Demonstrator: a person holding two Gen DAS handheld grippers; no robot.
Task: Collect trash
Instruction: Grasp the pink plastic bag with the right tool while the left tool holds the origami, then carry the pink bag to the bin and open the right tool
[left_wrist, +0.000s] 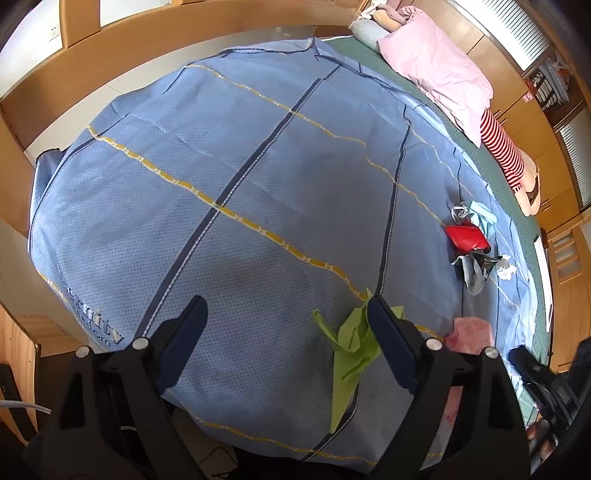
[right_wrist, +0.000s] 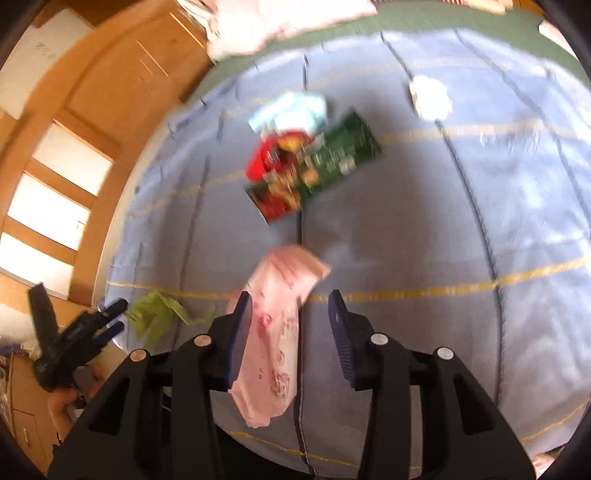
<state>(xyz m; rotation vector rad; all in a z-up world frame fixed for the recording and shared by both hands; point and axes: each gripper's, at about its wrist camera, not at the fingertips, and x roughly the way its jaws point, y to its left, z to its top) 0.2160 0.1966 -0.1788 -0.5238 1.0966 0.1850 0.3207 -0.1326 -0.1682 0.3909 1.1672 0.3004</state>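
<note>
Green scrap (left_wrist: 351, 343) lies nearest, at about five o'clock on the blue bedspread (left_wrist: 229, 177), touching the inner face of one finger of the left gripper (left_wrist: 286, 314), whose jaws stand wide and hold nothing. It looks like thin, limp film: light, easily crushed, best pinched at its bunched middle. At the right gripper (right_wrist: 290, 306), jaws partly apart, a soft pink wrapper (right_wrist: 275, 332) rests against one pad only, unclamped. Further trash sits at twelve o'clock: a stiffer green packet (right_wrist: 325, 162).
</note>
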